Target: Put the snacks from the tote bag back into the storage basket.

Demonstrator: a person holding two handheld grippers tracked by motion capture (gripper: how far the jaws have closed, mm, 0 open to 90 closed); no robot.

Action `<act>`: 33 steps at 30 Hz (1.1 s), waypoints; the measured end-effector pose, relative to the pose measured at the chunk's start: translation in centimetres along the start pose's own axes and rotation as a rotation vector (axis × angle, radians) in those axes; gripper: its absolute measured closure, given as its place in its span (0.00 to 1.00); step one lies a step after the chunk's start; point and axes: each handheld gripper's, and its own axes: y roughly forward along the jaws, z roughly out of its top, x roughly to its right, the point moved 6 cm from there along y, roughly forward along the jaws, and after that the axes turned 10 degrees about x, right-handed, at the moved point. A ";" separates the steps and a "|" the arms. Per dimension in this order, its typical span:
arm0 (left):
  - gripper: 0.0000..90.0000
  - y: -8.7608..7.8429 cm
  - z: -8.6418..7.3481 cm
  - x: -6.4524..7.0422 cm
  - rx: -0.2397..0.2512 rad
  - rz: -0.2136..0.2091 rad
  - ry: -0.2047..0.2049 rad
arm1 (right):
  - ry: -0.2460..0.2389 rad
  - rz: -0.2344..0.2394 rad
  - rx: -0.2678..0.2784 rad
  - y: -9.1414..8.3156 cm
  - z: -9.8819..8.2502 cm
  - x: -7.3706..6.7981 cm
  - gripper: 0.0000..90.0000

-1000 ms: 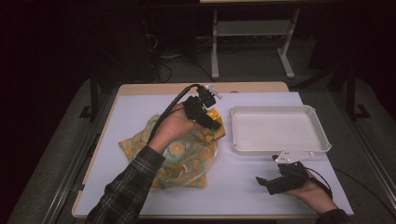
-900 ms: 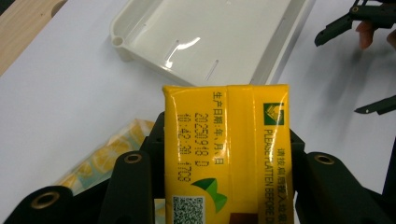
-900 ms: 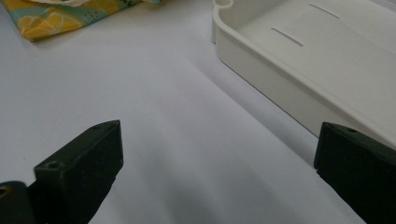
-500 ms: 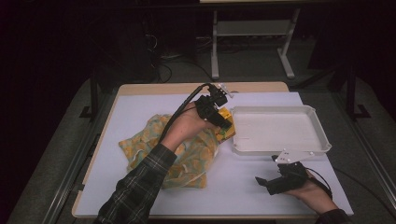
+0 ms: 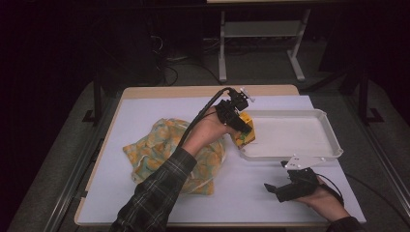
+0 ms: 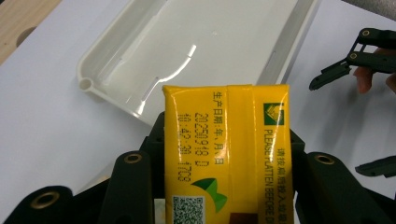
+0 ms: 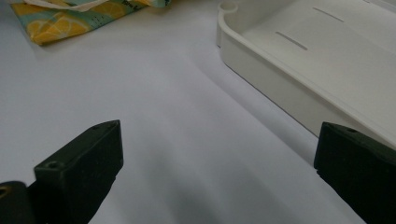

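A: What is the left tool (image 5: 240, 126) doing?

B: Its two black jaws are pressing against both sides of a yellow carton (image 6: 227, 151), gripping it firmly. In the high view the carton (image 5: 244, 133) is hanging at the near left corner of the white tray (image 5: 333, 145), right over its rim. In the left gripper view, printed text, a date code and a QR code are showing on the carton's face, and the tray (image 6: 116, 98) is lying just beyond it.

A: And the right tool (image 5: 274, 189)?

B: It is resting low over the white counter (image 5: 251, 193), in front of the tray, with a hand (image 5: 323, 199) wrapping around it. Its jaws are standing wide apart with nothing between them; in the right gripper view bare counter (image 7: 187, 154) is showing in the gap.

A: Anything else lying there?

B: A patterned cloth (image 5: 154, 150) with orange fruit prints is lying crumpled on the counter, left of the tray. The plaid sleeve (image 5: 154, 198) of the left arm is crossing over it.
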 end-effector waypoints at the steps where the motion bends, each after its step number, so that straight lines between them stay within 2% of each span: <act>1: 0.59 0.0 0.0 0.0 0.000 0.000 0.000 | -0.002 0.001 0.001 0.0 0.0 0.0 0.01; 3: 0.59 0.8 0.1 0.2 0.017 0.000 -0.006 | 0.000 0.001 0.003 0.0 0.0 0.0 0.01; 10: 0.59 2.1 0.3 0.5 0.022 -0.004 -0.013 | 0.000 0.004 0.005 0.0 0.0 -0.1 0.01; 29: 0.59 4.1 0.4 1.0 0.019 -0.023 -0.018 | -0.001 0.008 0.007 0.0 0.0 -0.1 0.01; 33: 0.59 4.7 0.1 1.2 0.004 -0.023 -0.021 | -0.001 0.008 0.005 0.0 0.0 -0.1 0.01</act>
